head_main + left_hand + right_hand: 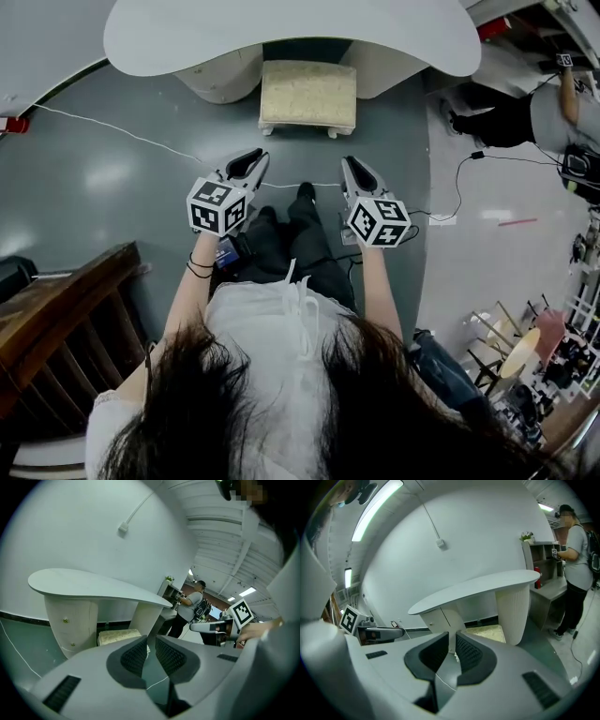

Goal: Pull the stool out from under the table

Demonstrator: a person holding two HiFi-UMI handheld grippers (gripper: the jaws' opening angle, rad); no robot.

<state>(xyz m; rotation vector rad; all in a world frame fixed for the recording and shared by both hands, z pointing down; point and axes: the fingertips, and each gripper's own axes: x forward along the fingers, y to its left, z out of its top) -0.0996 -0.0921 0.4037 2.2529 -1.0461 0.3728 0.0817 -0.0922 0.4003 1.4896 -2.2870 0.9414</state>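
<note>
Near the frame's top centre, the stool (307, 96) stands half under the bench (187, 37). Left hand-held gripper (251, 165) and right hand-held gripper (354, 172) hang clenched, empty (well short of it); best open both, take the near edge evenly, then pull straight back.

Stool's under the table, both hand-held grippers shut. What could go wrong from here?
The left hand-held gripper and the right hand-held gripper are shut and empty; they must open to grip the stool.
It sits between the table's pedestals; a skewed pull could knock one.
The white floor cable in its path may snag.
</note>
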